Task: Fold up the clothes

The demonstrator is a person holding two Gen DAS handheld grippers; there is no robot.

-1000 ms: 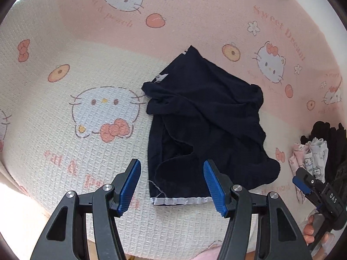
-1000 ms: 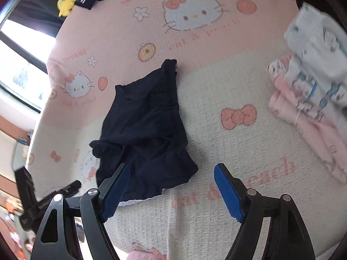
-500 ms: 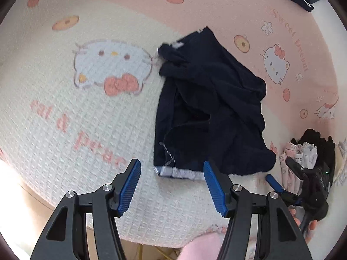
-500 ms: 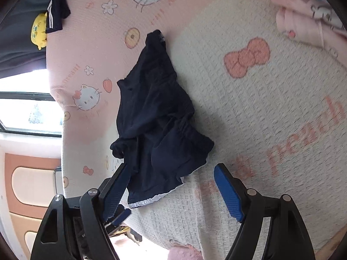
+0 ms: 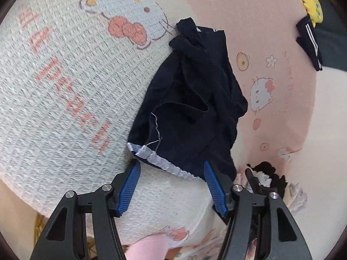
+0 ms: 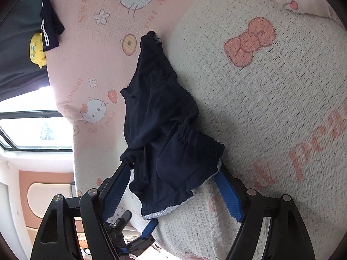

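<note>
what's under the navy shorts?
The navy shorts lie crumpled on the Hello Kitty blanket, straddling its cream and pink areas. Whatever lies directly beneath the fabric is covered.

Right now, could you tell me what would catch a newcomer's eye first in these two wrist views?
The crumpled dark navy shorts stand out most, lying mid-frame on the pink and cream cartoon-cat blanket. Both grippers frame their white-trimmed near edge with open blue-padded jaws: the left gripper at one end, the right gripper with the cloth lying between its fingers. A yellow plush toy sits at the blanket's far edge.
</note>
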